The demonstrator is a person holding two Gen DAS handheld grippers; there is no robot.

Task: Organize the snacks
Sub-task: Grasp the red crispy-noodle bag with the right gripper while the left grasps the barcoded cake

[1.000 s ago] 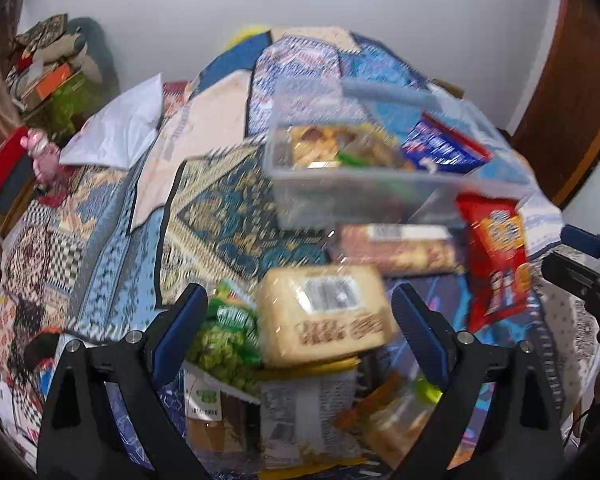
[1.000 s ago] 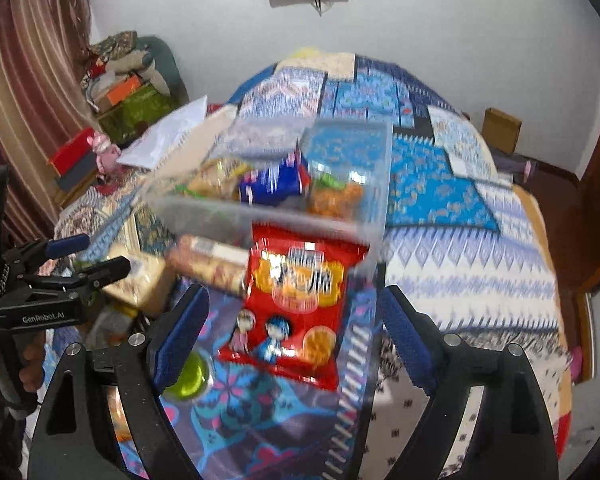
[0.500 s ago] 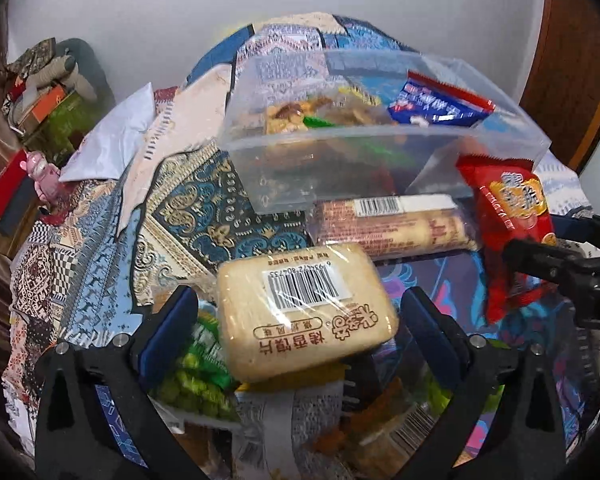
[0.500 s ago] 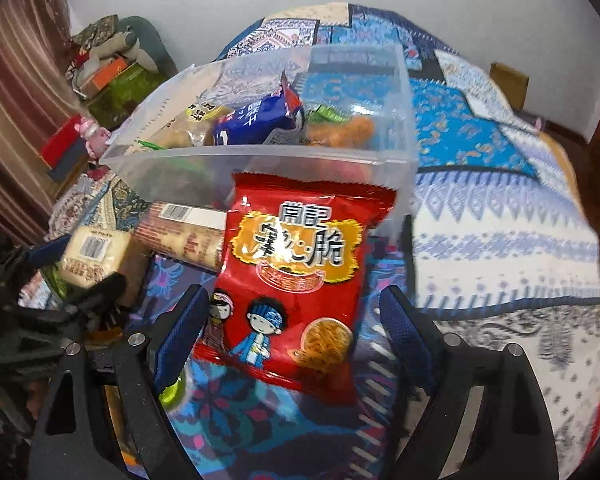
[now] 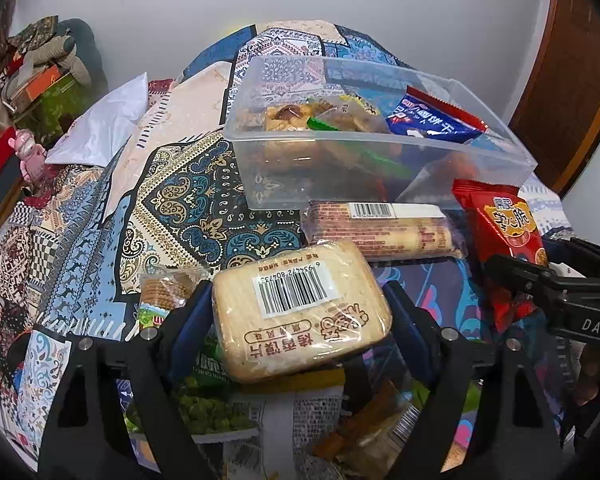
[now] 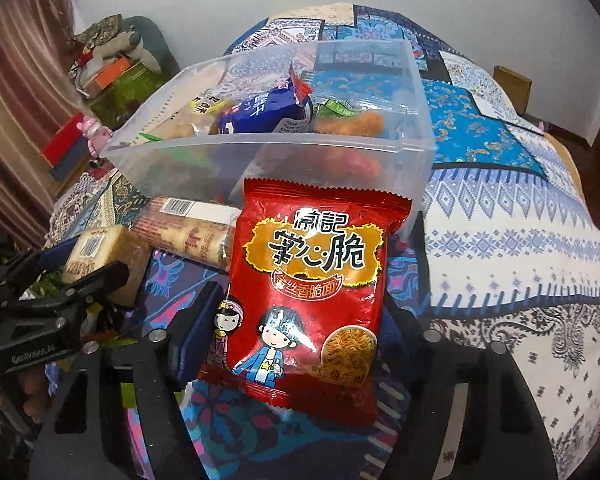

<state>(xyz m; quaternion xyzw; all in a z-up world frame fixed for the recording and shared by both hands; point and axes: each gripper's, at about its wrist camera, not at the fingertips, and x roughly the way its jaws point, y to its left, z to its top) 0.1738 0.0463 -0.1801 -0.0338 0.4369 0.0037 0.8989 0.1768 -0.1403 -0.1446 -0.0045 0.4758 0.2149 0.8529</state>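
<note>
The left gripper [image 5: 300, 312] has just closed onto the soft bread pack [image 5: 300, 308] between its fingers, the right gripper [image 6: 300, 320] onto the crinkly, breakable red noodle bag [image 6: 308, 280], so hold their sides gently

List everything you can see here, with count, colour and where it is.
bin: one, clear, on the bedspread, snacks inside
blue packet: one, blue, in the bin
biscuit roll: one, brown and white, in front of the bin
cracker pack: one, tan, between the left pads
red bag: one, red, between the right pads
pea bag: one, green, under the cracker pack
bedspread: one, blue patterned
left hand-held gripper: black, blue pads, just been closing on the cracker pack
right hand-held gripper: black, just been closing on the red bag
</note>
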